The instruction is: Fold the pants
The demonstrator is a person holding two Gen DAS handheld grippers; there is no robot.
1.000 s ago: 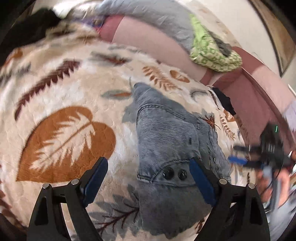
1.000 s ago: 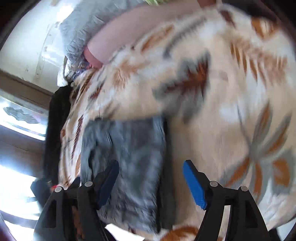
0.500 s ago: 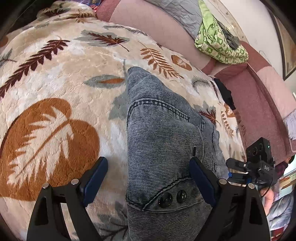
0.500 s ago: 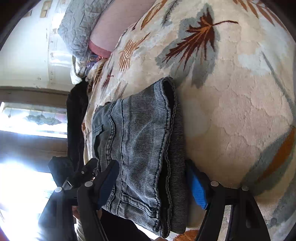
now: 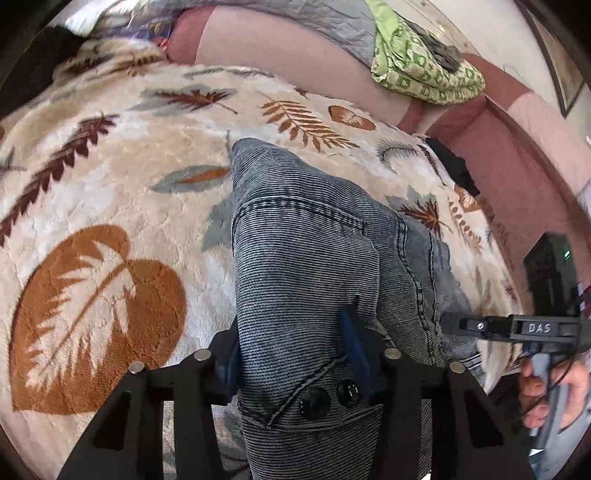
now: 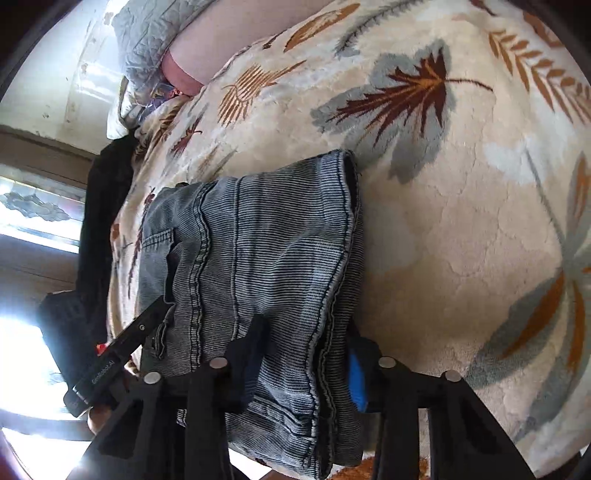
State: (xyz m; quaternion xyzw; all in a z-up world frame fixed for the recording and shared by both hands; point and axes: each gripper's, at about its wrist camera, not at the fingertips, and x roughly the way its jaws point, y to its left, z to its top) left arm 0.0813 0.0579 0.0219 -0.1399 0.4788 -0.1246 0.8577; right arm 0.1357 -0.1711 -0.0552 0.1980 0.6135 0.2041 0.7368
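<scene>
Grey-blue corduroy-striped denim pants [image 5: 303, 236] lie folded on a cream leaf-print blanket [image 5: 110, 184]. In the left wrist view my left gripper [image 5: 291, 343] straddles the waistband end by two dark buttons [image 5: 314, 402]. Its jaws are closing and the blue pads press into the fabric. In the right wrist view my right gripper [image 6: 306, 354] clamps the near end of the pants [image 6: 266, 229] along the stacked hem edges. Its jaws are closing too, with the cloth bunched between the pads. Each view shows the other gripper's black finger [image 5: 480, 326] at the pants' far edge.
A pink cushioned backrest [image 5: 295, 62] runs behind the blanket, with a green patterned cloth [image 5: 424, 70] and a grey quilt [image 5: 314, 18] on it. Black garments lie at the blanket's edges [image 5: 454, 166] [image 6: 107, 206]. A hand [image 5: 546, 387] holds the right gripper. A bright window [image 6: 29, 206] is at left.
Both grippers' jaws stood wide apart on either side of the pants and have now come in onto the fabric. Both grippers have moved in closer over the pants.
</scene>
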